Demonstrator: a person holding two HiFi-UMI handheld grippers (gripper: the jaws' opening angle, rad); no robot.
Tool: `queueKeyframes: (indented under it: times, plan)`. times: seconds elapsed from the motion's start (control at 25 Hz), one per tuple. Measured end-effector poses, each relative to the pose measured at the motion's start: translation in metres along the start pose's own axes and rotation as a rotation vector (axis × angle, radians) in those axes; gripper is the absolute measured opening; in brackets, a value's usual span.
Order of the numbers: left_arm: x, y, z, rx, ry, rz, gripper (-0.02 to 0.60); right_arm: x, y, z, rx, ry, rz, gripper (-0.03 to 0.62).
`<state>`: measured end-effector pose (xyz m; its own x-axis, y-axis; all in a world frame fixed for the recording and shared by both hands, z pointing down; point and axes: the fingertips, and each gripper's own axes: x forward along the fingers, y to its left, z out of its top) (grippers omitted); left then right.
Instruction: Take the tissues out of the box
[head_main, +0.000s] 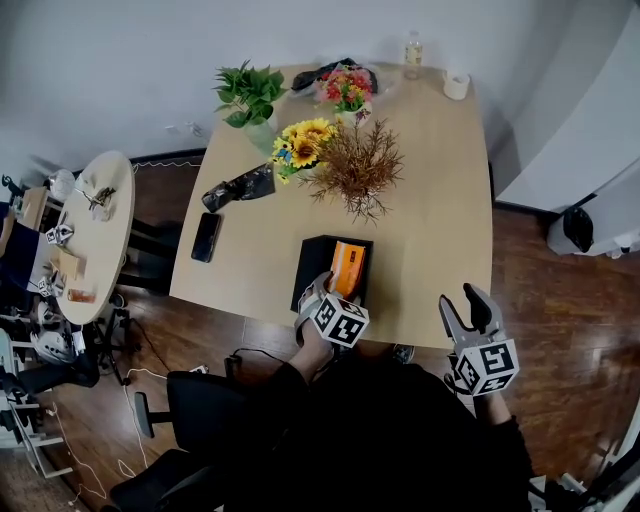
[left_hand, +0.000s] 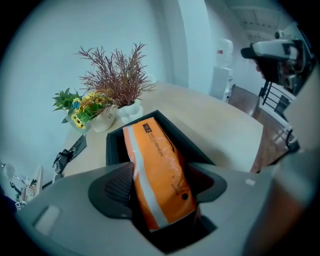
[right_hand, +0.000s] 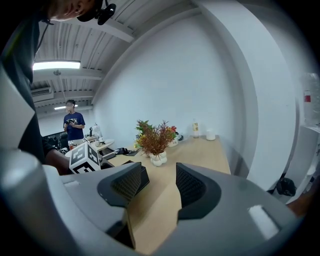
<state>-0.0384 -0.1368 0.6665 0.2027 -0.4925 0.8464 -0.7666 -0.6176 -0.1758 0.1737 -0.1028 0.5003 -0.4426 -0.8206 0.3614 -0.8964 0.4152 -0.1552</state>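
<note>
An orange tissue pack (head_main: 347, 268) stands on edge in an open black box (head_main: 309, 265) near the front edge of the wooden table (head_main: 440, 220). My left gripper (head_main: 326, 291) reaches down into the box. In the left gripper view its pads lie against both sides of the pack (left_hand: 160, 170), whose wrapper creases between them, and the box wall (left_hand: 114, 145) shows behind. My right gripper (head_main: 463, 303) hangs off the table's front right corner. Its jaws stand open in the right gripper view (right_hand: 159, 187) with nothing between them.
Behind the box stand a vase of dried twigs (head_main: 357, 167), sunflowers (head_main: 305, 143) and other potted flowers. A phone (head_main: 206, 237) and a black wrapper (head_main: 240, 187) lie to the left. A bottle (head_main: 413, 50) and a white cup (head_main: 456, 85) sit at the far edge. A person (right_hand: 73, 125) stands far off.
</note>
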Motion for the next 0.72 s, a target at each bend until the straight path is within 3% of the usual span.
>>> queueKeyframes:
  times: [0.24,0.44,0.72]
  plan:
    - [-0.008,0.005,-0.001,-0.069,-0.024,-0.084,0.268,-0.002,0.007,-0.003,0.005,-0.003,-0.002,0.212]
    - [-0.043,0.022,0.011,-0.22,-0.151,-0.137,0.261,-0.008,0.007,-0.009,0.02,0.004,-0.022,0.202]
    - [-0.088,0.029,0.026,-0.246,-0.24,-0.154,0.259,-0.006,0.016,-0.011,0.019,0.011,-0.023,0.199]
